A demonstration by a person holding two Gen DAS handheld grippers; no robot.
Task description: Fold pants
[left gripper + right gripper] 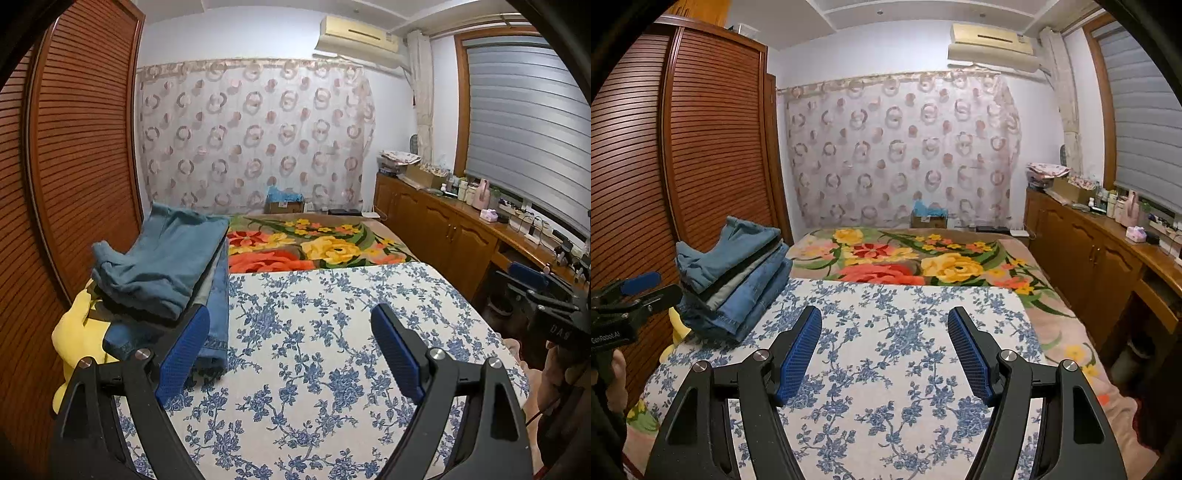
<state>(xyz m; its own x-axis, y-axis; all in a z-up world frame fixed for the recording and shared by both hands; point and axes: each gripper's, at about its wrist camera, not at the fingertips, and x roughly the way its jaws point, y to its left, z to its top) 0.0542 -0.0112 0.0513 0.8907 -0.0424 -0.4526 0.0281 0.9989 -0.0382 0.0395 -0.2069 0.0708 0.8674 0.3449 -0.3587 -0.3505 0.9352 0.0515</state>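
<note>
Both the left claw [290,347] and right claw [884,350] hover level over the floral cloth [905,332], jaws spread wide and gripping nothing, beside the stacked pants [735,273].

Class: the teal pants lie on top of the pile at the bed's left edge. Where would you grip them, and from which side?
Probably grip the teal pants at the bunched, raised end nearest the camera, coming from the open bedspread side with the left gripper. The wardrobe blocks the far side, and the loose folds offer a pinchable edge.
</note>
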